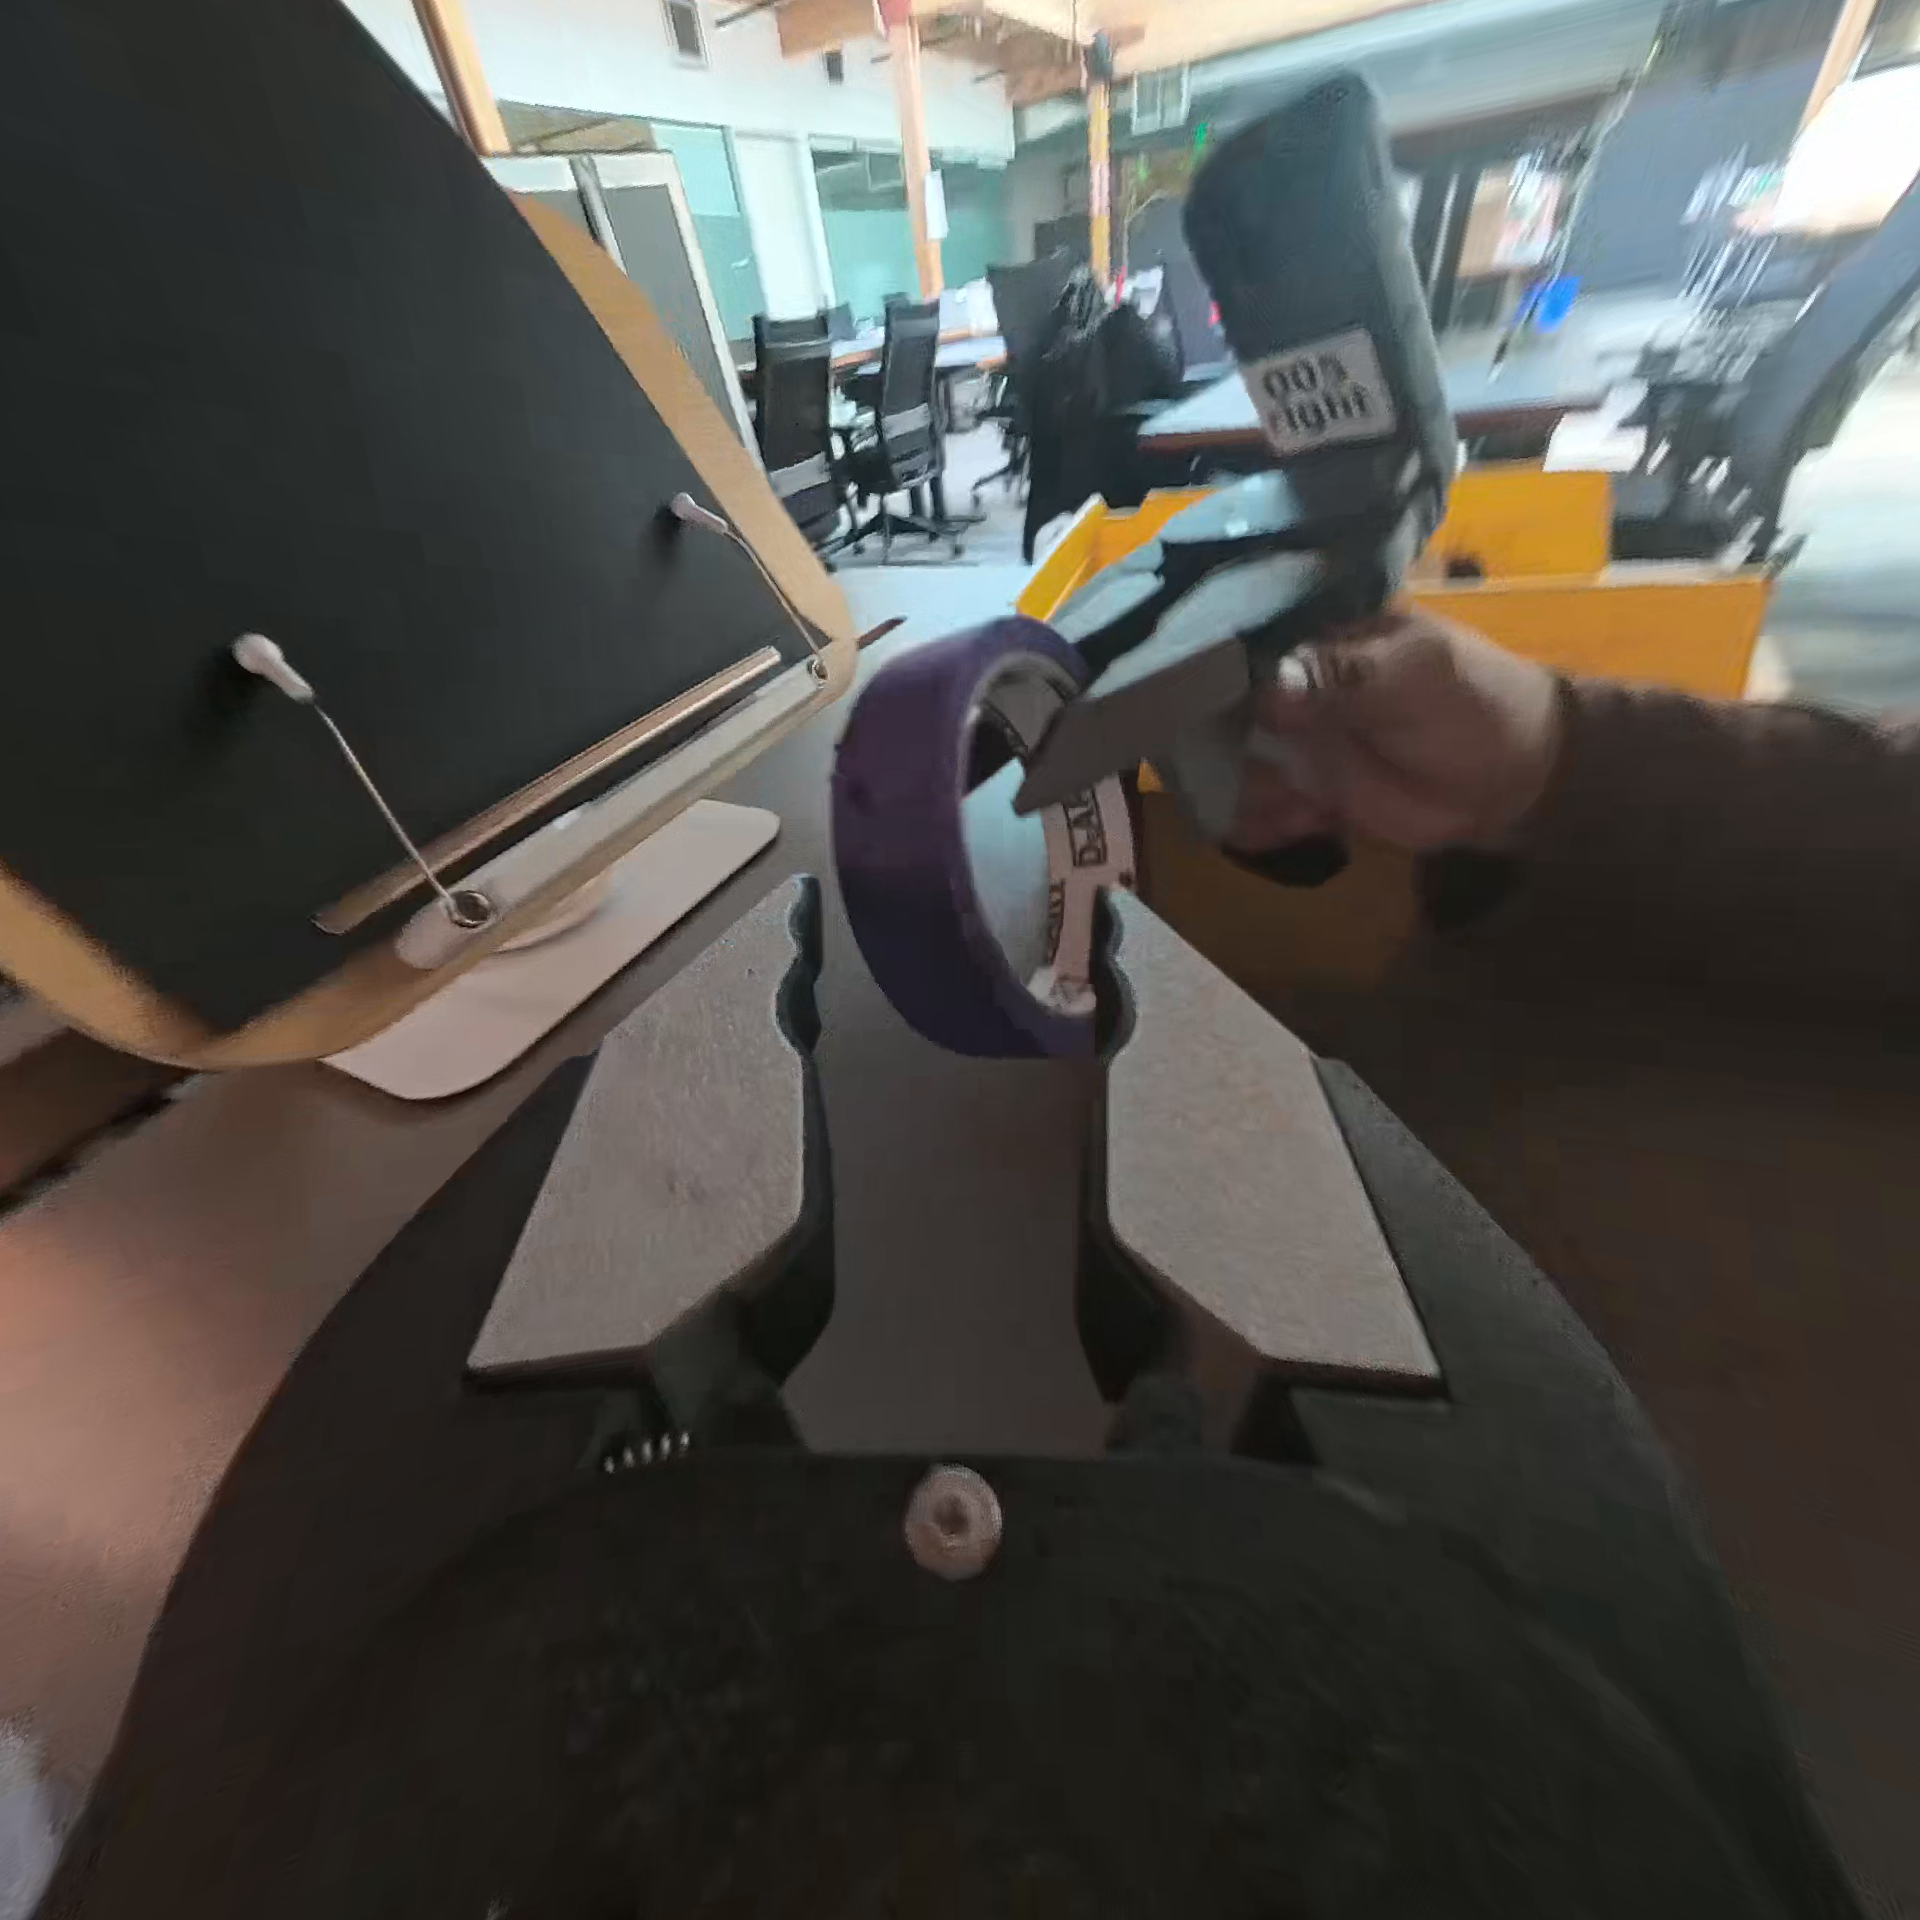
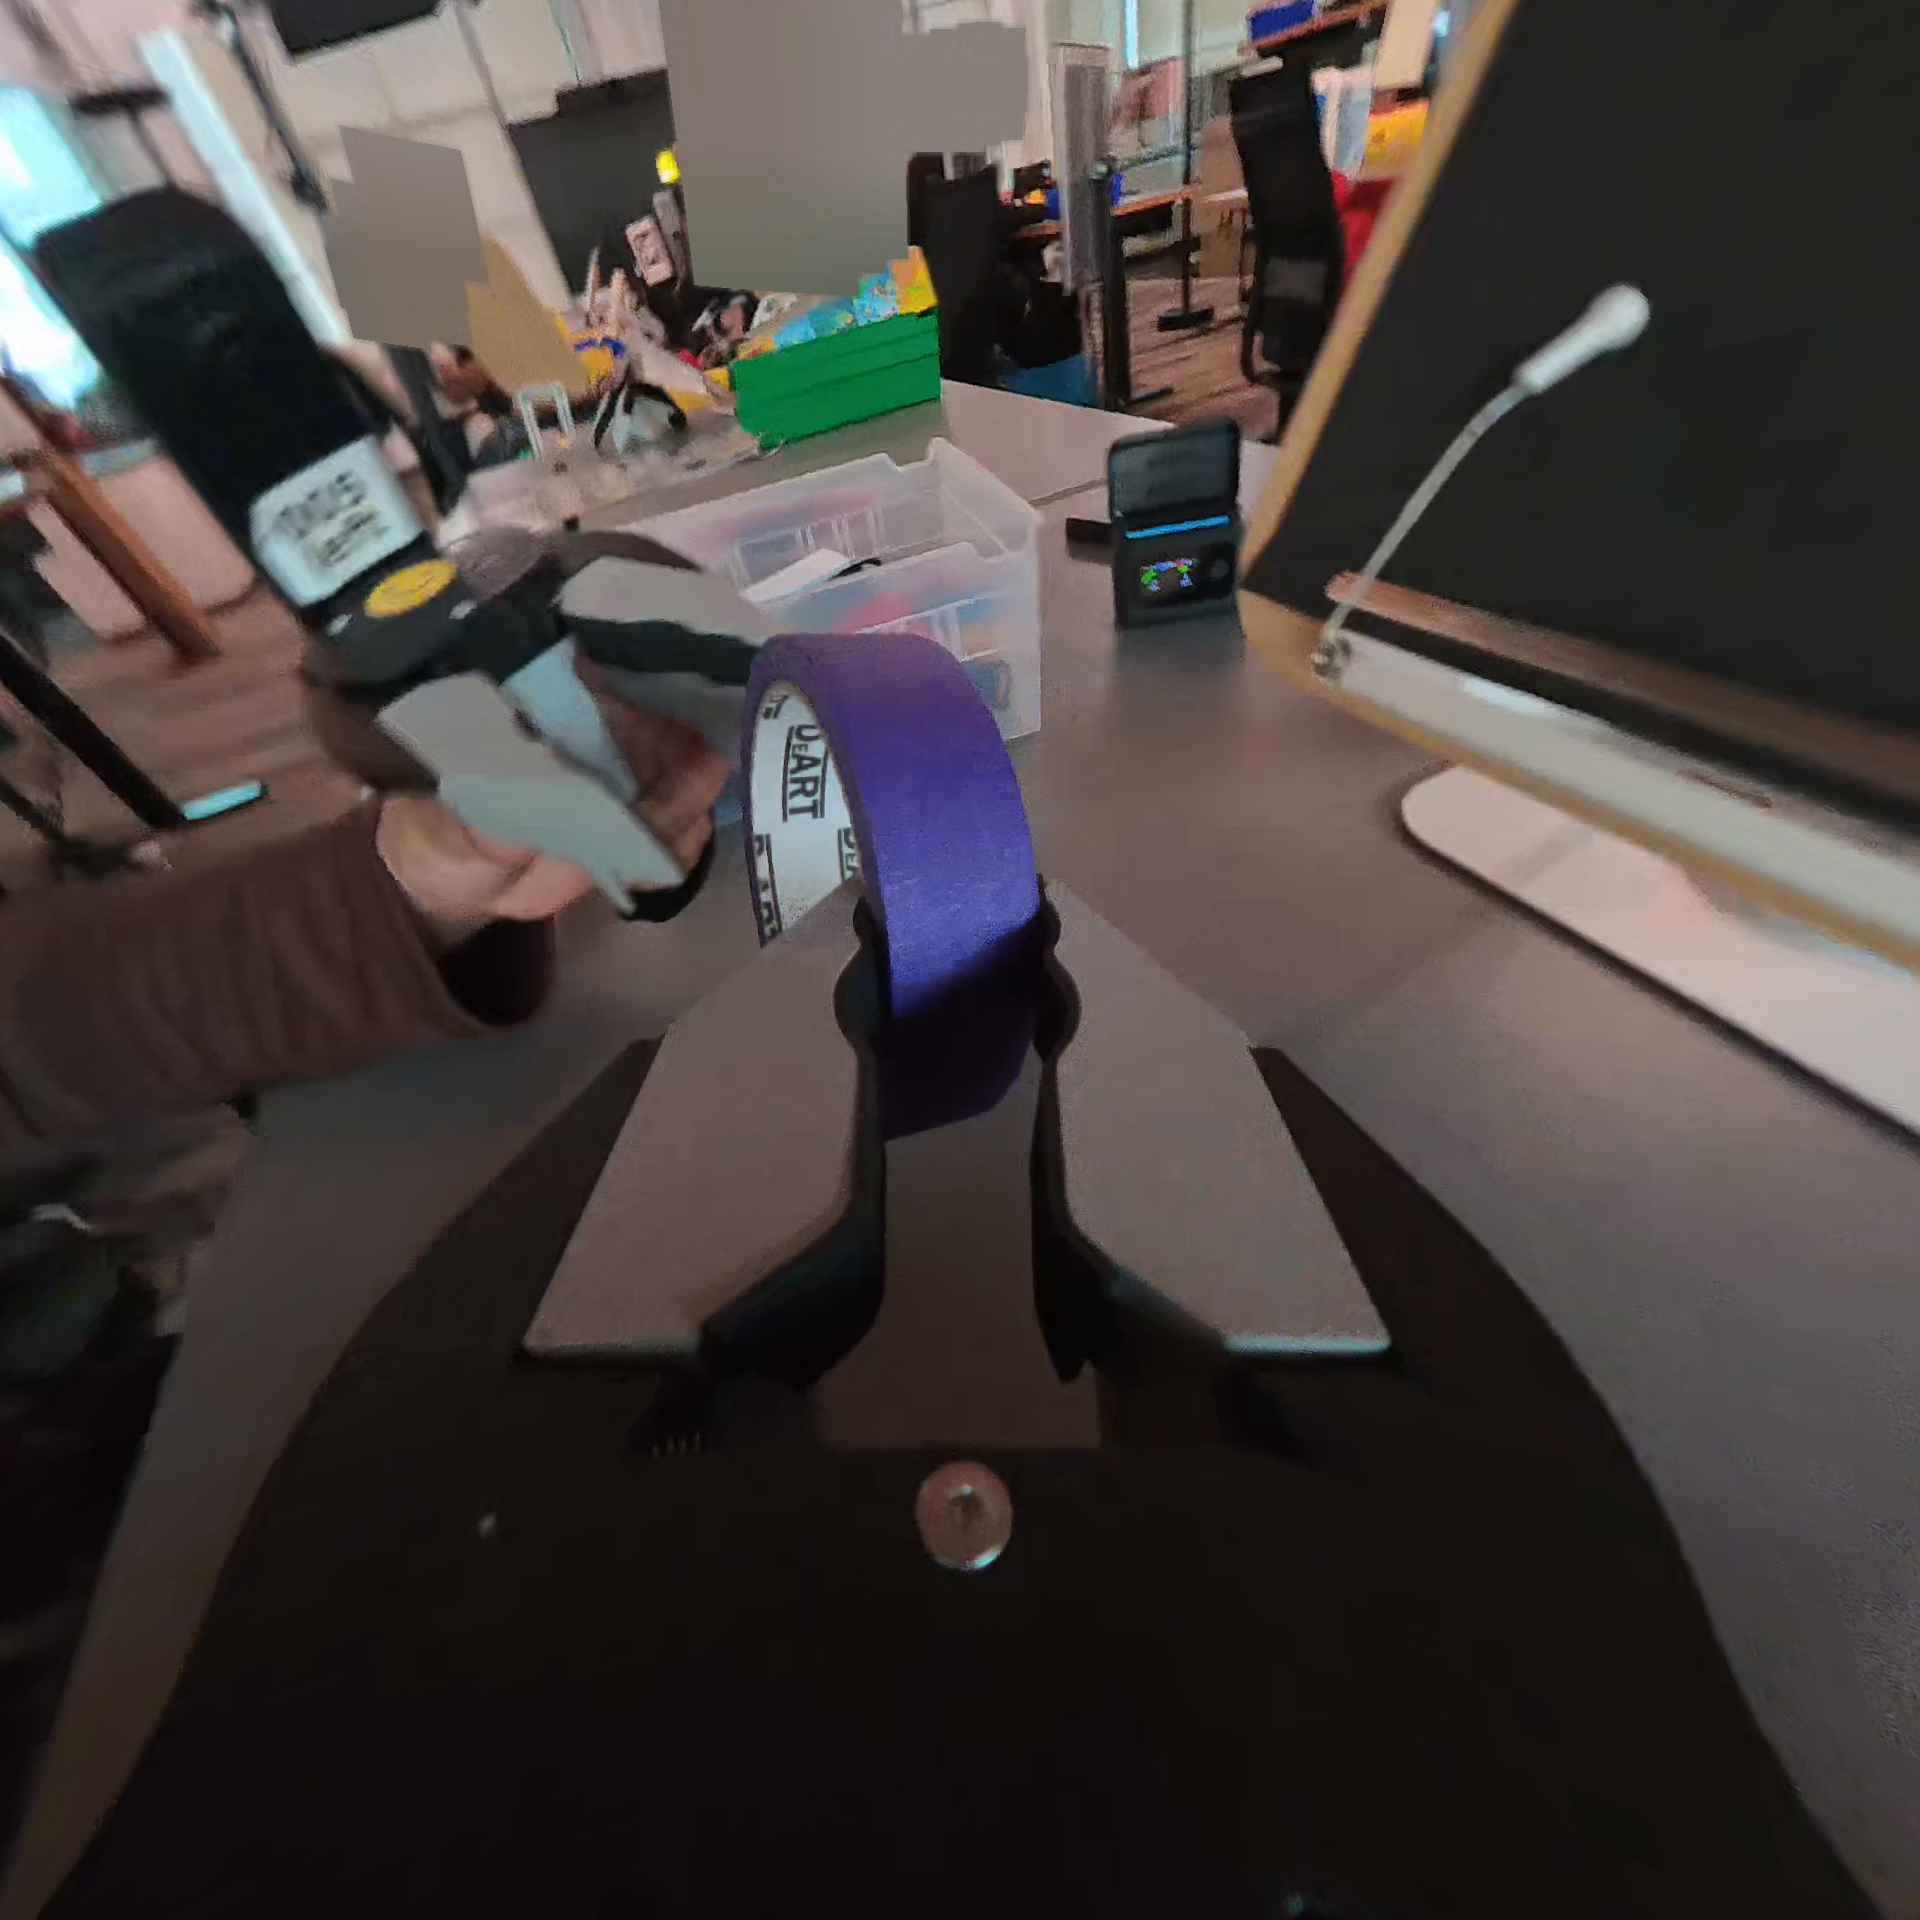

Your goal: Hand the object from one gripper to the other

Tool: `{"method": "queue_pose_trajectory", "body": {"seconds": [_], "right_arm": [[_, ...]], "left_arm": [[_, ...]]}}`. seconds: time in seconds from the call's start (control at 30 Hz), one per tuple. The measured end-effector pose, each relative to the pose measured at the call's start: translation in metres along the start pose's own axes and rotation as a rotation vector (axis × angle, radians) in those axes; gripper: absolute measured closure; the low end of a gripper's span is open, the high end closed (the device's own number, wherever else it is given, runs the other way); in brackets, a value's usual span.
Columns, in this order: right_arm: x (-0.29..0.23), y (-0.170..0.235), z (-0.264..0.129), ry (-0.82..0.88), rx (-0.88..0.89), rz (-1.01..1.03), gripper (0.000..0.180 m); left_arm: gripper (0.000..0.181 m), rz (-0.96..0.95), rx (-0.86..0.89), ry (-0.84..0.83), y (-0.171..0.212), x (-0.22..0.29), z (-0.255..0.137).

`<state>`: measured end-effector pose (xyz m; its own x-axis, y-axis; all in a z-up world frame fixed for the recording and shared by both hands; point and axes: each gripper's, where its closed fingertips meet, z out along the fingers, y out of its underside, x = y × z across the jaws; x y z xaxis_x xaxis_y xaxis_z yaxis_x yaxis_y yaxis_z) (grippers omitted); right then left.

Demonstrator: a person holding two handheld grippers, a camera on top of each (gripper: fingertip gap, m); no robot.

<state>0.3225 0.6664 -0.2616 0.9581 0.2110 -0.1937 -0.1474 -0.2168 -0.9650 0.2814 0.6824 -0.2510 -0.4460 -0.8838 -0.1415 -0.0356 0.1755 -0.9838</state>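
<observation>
Gripping the purple tape roll across its band, the right gripper has its two fingers pressed on either side of the ring near their tips, so it is clenched on the roll and carrying it in the air above the table. The roll stands on edge, its open hole facing sideways toward the left gripper, which is close beside it on that side with its fingers spread apart and holding nothing. From the left wrist view the roll lies just ahead of the left gripper, right of centre, its lower rim at or touching the right finger; whether they really touch is hard to tell through the blur. The free part of the band is the lower arc, so the takeover probably turns on sliding the open fingers astride that arc, one inside the hole and one outside. A slanted black book stand sits to the left on the table, apart from both grippers.
</observation>
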Motion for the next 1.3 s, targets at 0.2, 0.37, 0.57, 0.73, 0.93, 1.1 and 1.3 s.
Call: {"method": "queue_pose_trajectory", "body": {"seconds": [0.2,0.37,0.57,0.73,0.93,1.1,1.3], "right_arm": [[0.033,0.018,-0.008,0.057,-0.048,0.287,0.157],[0.029,0.023,-0.008,-0.038,-0.049,0.481,0.157],[0.018,0.042,-0.002,-0.128,-0.144,0.741,0.156],[0.007,0.049,0.003,-0.211,-0.176,0.847,0.156],[-0.001,0.045,0.005,-0.275,-0.167,0.852,0.155],[-0.006,0.032,0.003,-0.316,-0.118,0.785,0.137],[0.015,0.006,-0.006,-0.184,0.038,0.603,0.111]], "left_arm": [[0.125,0.381,-0.120,-0.101,0.016,0.006,0.001],[0.132,0.609,-0.189,-0.184,0.037,0.005,0.006],[0.117,0.847,-0.228,-0.246,0.041,0.004,0.008],[0.122,1.040,-0.279,-0.276,0.047,0.008,0.013],[0.138,1.101,-0.230,-0.241,0.039,0.022,0.012],[0.146,0.853,-0.186,-0.180,0.029,0.022,0.011],[0.151,0.345,-0.029,-0.080,0.007,0.008,-0.002]]}}
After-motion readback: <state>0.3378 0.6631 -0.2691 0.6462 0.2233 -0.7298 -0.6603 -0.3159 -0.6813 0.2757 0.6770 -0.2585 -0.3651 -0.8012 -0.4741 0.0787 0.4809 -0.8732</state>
